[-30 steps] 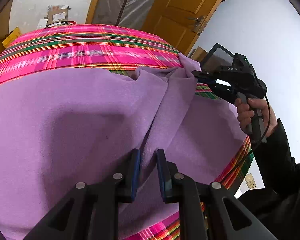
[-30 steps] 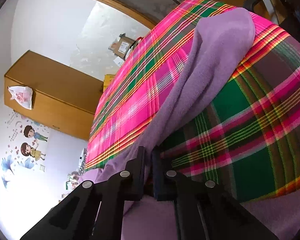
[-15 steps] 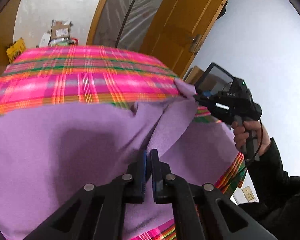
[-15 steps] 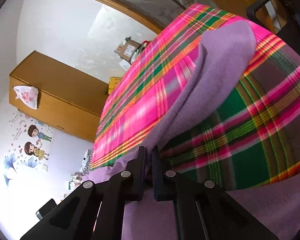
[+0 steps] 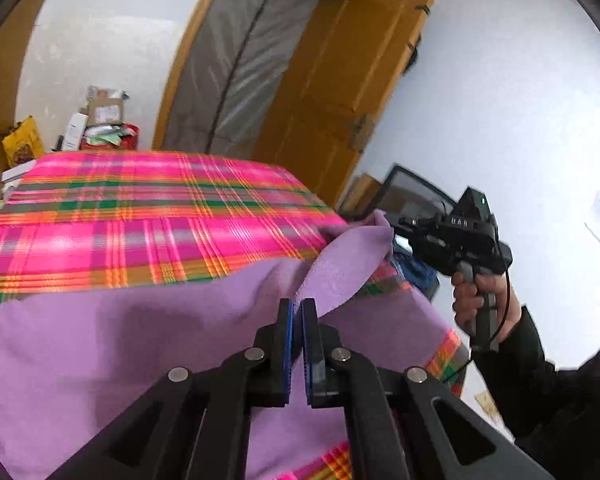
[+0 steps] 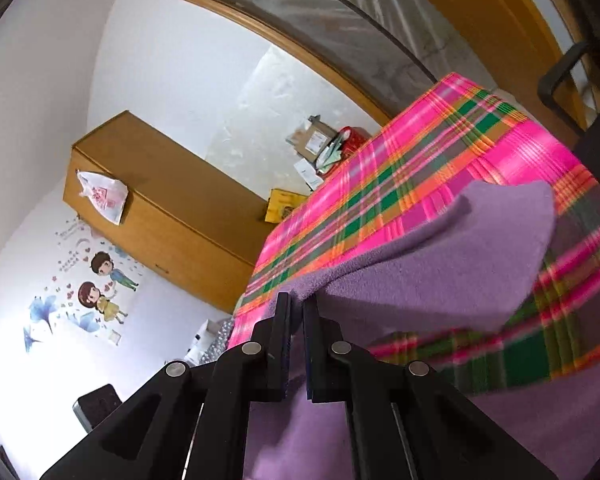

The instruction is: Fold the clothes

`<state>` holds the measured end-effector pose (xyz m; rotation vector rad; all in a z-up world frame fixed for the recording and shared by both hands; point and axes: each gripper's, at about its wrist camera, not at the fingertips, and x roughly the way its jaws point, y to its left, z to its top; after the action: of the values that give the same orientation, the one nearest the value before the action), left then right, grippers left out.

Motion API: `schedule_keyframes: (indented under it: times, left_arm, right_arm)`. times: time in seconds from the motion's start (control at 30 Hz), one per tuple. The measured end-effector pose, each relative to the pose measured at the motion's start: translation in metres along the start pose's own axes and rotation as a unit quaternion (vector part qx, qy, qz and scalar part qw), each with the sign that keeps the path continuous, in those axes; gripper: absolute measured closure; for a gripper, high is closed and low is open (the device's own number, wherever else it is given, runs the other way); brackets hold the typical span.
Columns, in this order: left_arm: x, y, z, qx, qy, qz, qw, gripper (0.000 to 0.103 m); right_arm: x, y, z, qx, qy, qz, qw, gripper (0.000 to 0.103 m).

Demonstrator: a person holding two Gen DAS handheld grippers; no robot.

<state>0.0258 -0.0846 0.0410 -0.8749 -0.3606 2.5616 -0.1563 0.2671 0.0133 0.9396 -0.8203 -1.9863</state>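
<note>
A lilac fleece garment [image 5: 112, 344] lies spread over a bed with a pink, green and orange plaid cover [image 5: 140, 224]. My left gripper [image 5: 298, 308] is shut on a raised fold of the lilac cloth near its front edge. In the left wrist view the right gripper [image 5: 404, 226] sits at the right, held by a hand [image 5: 476, 296], pinching the garment's lifted corner. The right wrist view shows my right gripper [image 6: 296, 304] shut on the lilac garment [image 6: 440, 276], whose edge stretches taut away from the jaws across the plaid cover [image 6: 400, 184].
A wooden door [image 5: 352, 88] and a plastic-covered doorway [image 5: 236, 56] stand beyond the bed. Boxes and packets [image 5: 100, 120] are piled at the far end. A wooden cabinet [image 6: 160, 216] lines the wall, with cartoon stickers [image 6: 96, 284] below. A dark chair [image 6: 572, 68] stands by the bed corner.
The left gripper's jaws went from open around the fold to shut on it. Both grippers rose, lifting the lilac edge off the plaid cover; more of the room shows.
</note>
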Motion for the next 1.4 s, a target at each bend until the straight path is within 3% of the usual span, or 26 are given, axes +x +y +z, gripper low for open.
schedule_keyframes:
  times: [0.17,0.37,0.47,0.6,0.7,0.83,1.0,1.03,1.07,1.1,1.13,1.4]
  left_arm:
    - [0.019,0.0,-0.04,-0.006,0.072,-0.022,0.9972,0.099]
    - [0.031,0.007,-0.071,-0.032,0.122,-0.038,0.9914,0.098]
    - [0.025,0.005,-0.07,-0.031,0.118,-0.049,0.9913,0.098]
    - [0.012,-0.001,-0.063,-0.02,0.096,-0.051,0.9939,0.098]
    - [0.014,-0.001,-0.057,-0.023,0.086,-0.041,0.9952,0.098]
    - [0.027,0.006,-0.049,-0.042,0.084,-0.014,0.9954,0.098]
    - [0.04,0.012,-0.045,-0.058,0.085,0.002,0.9947,0.098]
    - [0.04,0.013,-0.045,-0.057,0.086,0.003,0.9946,0.098]
    - [0.041,0.013,-0.045,-0.056,0.088,0.003,0.9945,0.098]
    - [0.043,0.013,-0.044,-0.055,0.09,0.004,0.9944,0.098]
    - [0.044,0.014,-0.044,-0.055,0.091,0.004,0.9943,0.098]
    - [0.057,0.009,-0.043,-0.049,0.102,-0.01,0.9936,0.098]
  right_arm:
    - [-0.022,-0.03,-0.047,0.028,0.043,-0.055,0.997,0.097]
    - [-0.033,-0.059,-0.081,0.052,0.095,-0.11,0.988,0.092]
    - [-0.04,-0.055,-0.075,0.037,0.084,-0.138,0.986,0.08]
    - [-0.045,-0.036,-0.054,-0.021,0.052,-0.164,0.985,0.073]
    - [-0.036,-0.023,-0.033,-0.081,0.039,-0.193,0.977,0.067]
    - [0.0,-0.027,-0.009,-0.122,0.069,-0.213,0.967,0.066]
    - [0.039,-0.049,-0.002,-0.135,0.117,-0.251,0.951,0.066]
    - [0.043,-0.053,-0.003,-0.134,0.124,-0.254,0.95,0.066]
    - [0.045,-0.057,-0.003,-0.131,0.129,-0.254,0.949,0.074]
    - [0.046,-0.058,-0.004,-0.131,0.13,-0.253,0.95,0.083]
    - [0.045,-0.059,-0.003,-0.132,0.127,-0.25,0.951,0.099]
    - [-0.033,-0.039,-0.004,-0.092,0.025,-0.215,0.972,0.1]
